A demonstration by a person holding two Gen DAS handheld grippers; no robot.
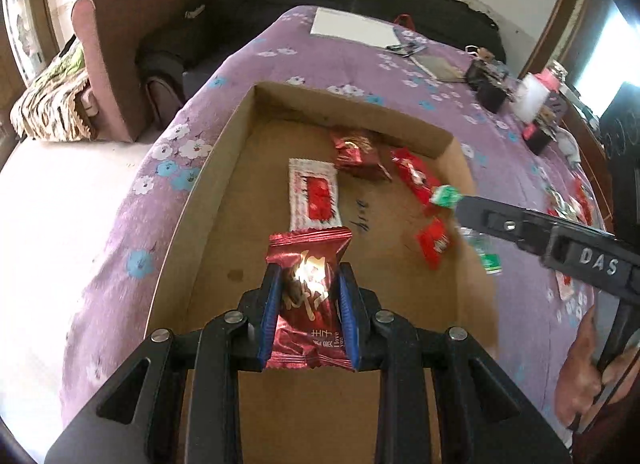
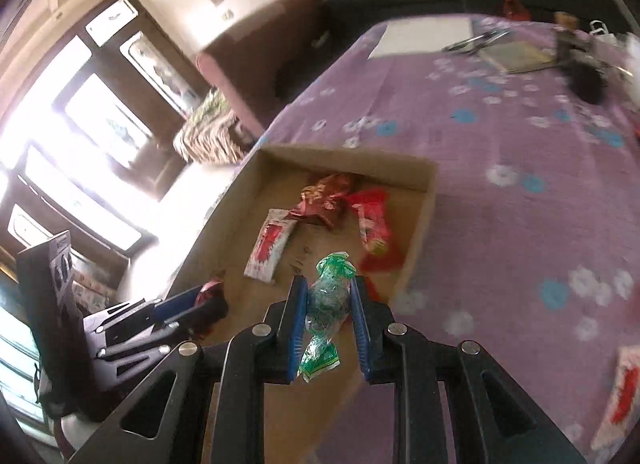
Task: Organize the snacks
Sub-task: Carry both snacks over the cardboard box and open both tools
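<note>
My left gripper (image 1: 310,272) is shut on a dark red snack packet (image 1: 308,304) and holds it above the near part of a shallow cardboard box (image 1: 352,111). Inside the box lie a white-and-red sachet (image 1: 314,193), a dark red packet (image 1: 356,153) and two red packets (image 1: 414,175). My right gripper (image 2: 329,282) is shut on a green twist-wrapped candy (image 2: 328,296) over the box's right side (image 2: 348,161). In the left wrist view it reaches in from the right with the green candy (image 1: 445,195). The right wrist view shows the left gripper (image 2: 188,304) at lower left.
The box sits on a purple flowered cloth (image 1: 120,232). Loose snacks (image 1: 568,203) lie on the cloth to the box's right, with another sachet (image 2: 622,396) near my right gripper. White paper (image 1: 352,25), scissors and dark clutter sit at the far end. A pink armchair (image 1: 108,63) stands beyond the left edge.
</note>
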